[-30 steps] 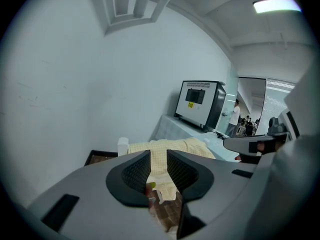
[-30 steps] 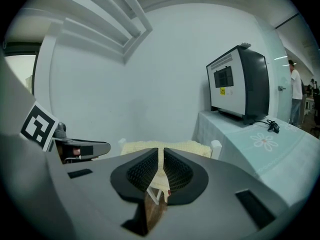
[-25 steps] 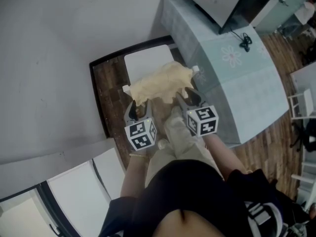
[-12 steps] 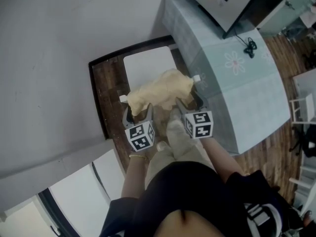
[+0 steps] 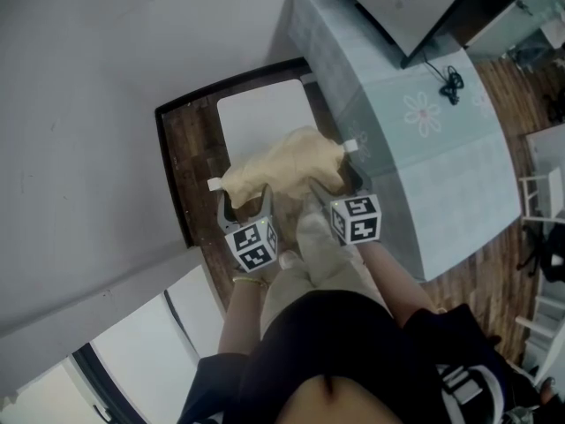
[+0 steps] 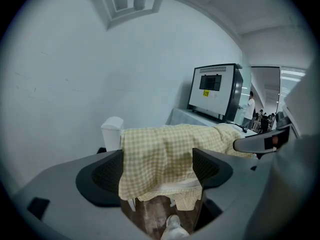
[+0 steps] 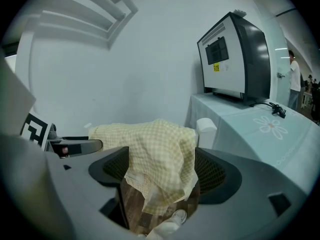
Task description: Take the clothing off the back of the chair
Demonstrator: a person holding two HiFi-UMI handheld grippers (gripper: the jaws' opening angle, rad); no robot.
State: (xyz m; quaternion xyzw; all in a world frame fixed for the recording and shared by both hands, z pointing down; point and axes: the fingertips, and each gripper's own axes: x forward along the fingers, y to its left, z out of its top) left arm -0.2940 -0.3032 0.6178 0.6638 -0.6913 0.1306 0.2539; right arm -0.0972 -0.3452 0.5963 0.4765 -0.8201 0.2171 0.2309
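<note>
- The step in hand is getting hold of the pale yellow checked garment (image 5: 281, 164). It lies draped over the back of the white chair (image 5: 260, 117), just beyond me.
- My left tongs (image 5: 245, 203) stand open astride its left end. My right tongs (image 5: 335, 185) stand open astride its right end, and fabric fills each gap.
- Next, I judge, both tongs must close on the cloth and lift straight up, so it clears the two white post caps (image 6: 112, 131) without snagging.
- The back rail itself is wholly covered, and I cannot tell whether the pads touch the fabric.
- Neither gripper view shows how far the garment hangs toward the seat. The pale blue counter (image 5: 424, 148) on the right is cut off.
</note>
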